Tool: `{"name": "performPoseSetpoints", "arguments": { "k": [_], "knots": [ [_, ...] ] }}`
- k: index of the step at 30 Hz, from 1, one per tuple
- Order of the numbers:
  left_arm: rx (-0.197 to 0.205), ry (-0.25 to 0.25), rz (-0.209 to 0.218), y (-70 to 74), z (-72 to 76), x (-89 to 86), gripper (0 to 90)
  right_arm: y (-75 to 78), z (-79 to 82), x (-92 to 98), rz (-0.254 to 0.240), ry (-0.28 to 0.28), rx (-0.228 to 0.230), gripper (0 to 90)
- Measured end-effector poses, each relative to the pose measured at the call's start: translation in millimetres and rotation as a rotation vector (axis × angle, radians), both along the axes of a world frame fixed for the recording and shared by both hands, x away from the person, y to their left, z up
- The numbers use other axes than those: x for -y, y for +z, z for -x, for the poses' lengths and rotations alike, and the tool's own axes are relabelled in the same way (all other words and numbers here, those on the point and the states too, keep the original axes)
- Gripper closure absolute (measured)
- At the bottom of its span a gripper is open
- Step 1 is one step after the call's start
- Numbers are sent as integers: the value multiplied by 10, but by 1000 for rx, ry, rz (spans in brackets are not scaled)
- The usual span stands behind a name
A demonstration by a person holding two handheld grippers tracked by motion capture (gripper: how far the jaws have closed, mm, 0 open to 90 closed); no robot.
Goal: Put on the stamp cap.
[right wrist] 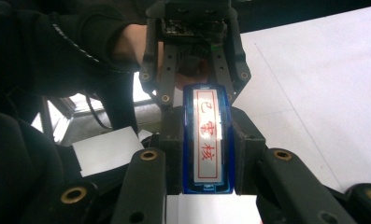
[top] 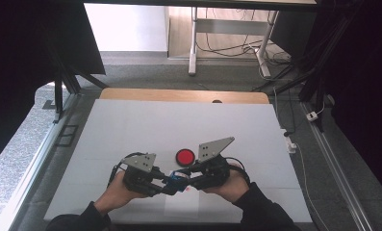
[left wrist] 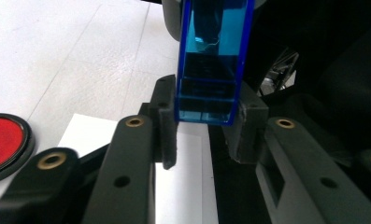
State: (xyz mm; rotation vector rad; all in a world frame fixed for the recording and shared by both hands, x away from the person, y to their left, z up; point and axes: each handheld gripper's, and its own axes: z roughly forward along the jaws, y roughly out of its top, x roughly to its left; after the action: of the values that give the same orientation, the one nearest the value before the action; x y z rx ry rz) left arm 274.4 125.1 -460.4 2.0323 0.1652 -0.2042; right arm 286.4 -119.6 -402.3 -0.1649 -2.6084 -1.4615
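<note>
Both grippers [top: 165, 185] [top: 188, 182] clamped on one blue stamp [top: 177, 181], end to end.

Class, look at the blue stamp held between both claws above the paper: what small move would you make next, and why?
Probably pull the two apart gently. The left claw and the right claw both clamp the blue stamp from opposite ends, which suggests separating its cap from its body; the red ink pad lies beside them.
</note>
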Motion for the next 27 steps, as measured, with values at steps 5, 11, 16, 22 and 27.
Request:
{"name": "performPoseSetpoints", "arguments": {
  "k": [5, 11, 16, 22, 27],
  "knots": [
    [11, 40, -13, 22, 26, -15, 559, -10, 5, -9, 9, -10, 10, 709],
    [4, 83, -36, 18, 31, -47, 482, 2, 6, 3, 10, -27, 23, 709],
    [4, 128, -51, 31, 41, -82, 403, 13, 6, 13, 2, -39, 30, 709],
    [11, 179, -86, 21, 61, -141, 322, 19, 10, 22, 8, -48, 43, 709],
    [19, 232, -107, 28, 86, -205, 255, 25, 18, 28, 12, -59, 57, 709]
  ]
}}
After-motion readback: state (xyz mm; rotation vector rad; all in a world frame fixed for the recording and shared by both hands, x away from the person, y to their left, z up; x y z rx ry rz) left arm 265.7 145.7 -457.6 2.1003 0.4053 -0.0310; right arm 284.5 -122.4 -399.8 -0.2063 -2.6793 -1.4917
